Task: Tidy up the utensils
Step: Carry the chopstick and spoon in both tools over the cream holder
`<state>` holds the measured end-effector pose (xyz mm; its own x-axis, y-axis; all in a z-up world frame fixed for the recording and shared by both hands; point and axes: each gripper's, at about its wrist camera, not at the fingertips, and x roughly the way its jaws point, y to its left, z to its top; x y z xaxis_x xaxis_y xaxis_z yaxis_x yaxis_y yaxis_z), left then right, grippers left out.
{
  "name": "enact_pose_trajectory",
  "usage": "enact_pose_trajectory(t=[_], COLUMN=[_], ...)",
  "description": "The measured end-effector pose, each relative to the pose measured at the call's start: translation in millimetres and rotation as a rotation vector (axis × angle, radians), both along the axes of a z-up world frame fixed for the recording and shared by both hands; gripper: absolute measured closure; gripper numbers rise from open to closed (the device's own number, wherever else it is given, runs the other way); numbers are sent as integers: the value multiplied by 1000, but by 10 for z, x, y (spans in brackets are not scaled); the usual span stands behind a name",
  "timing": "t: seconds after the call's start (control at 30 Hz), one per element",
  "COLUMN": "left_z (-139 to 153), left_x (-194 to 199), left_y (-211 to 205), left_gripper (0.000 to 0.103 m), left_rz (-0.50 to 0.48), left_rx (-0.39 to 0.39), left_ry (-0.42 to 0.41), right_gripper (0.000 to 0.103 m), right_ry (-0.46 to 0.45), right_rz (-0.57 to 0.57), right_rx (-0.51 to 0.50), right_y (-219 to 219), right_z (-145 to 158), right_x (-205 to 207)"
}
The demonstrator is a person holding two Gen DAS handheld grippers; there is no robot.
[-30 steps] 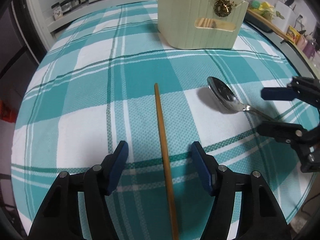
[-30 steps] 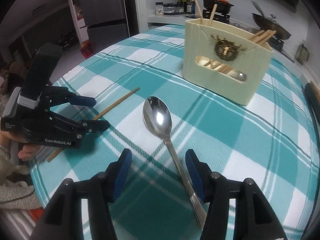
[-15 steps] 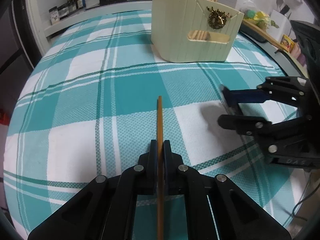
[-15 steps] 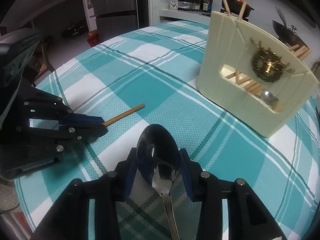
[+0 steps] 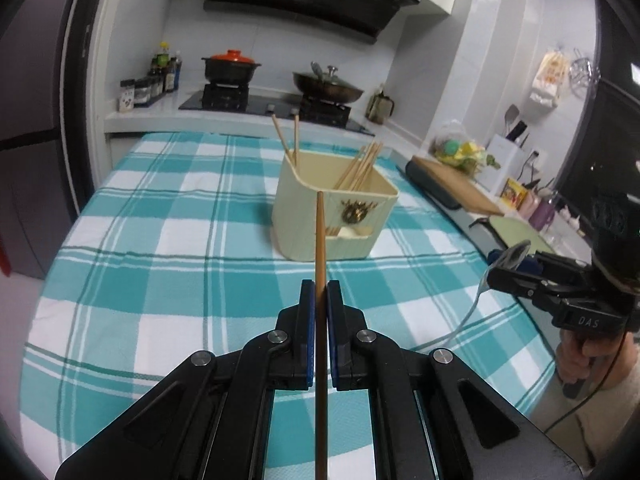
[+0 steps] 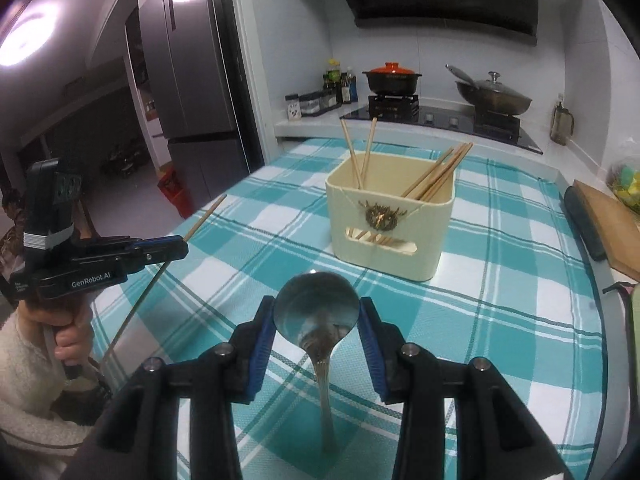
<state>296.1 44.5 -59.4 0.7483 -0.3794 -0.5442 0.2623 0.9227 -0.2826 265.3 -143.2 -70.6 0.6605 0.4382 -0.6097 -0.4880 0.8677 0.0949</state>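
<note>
My left gripper is shut on a wooden chopstick and holds it above the table, tip pointing at the cream utensil holder. My right gripper is shut on the bowl of a metal spoon, lifted off the cloth, handle hanging down toward me. The holder stands ahead at mid-table with several chopsticks in it. The right gripper with the spoon shows at the right of the left wrist view. The left gripper and chopstick show at the left of the right wrist view.
The table carries a teal and white checked cloth. A wooden cutting board lies at the right edge. Behind the table is a stove with a red-lidded pot and a wok. A fridge stands at the left.
Both grippers have risen from the cloth, the left carrying the chopstick, the right carrying the spoon. A second ago both were open with the utensils lying on the table.
</note>
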Motion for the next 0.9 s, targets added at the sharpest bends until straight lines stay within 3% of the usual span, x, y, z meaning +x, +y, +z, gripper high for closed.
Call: enact_pose_trajectory(t=[0.27, 0.7, 0.8, 0.9], left_z=[108, -53, 50, 329], left_x=[-16, 74, 86, 165], left_y=[57, 111, 95, 50], left_gripper=[99, 99, 99, 99], left_rz=[13, 35, 31, 5], left_rx=[-97, -161, -165, -158], left_ry=[-70, -26, -43, -83], right_gripper=[62, 62, 62, 62], right_ry=[-81, -110, -114, -116], right_rz=[-32, -32, -38, -44], right_rx=[30, 30, 37, 43], right_y=[-27, -11, -22, -50], right_z=[227, 366, 392, 490], right_x=[-84, -111, -102, -28])
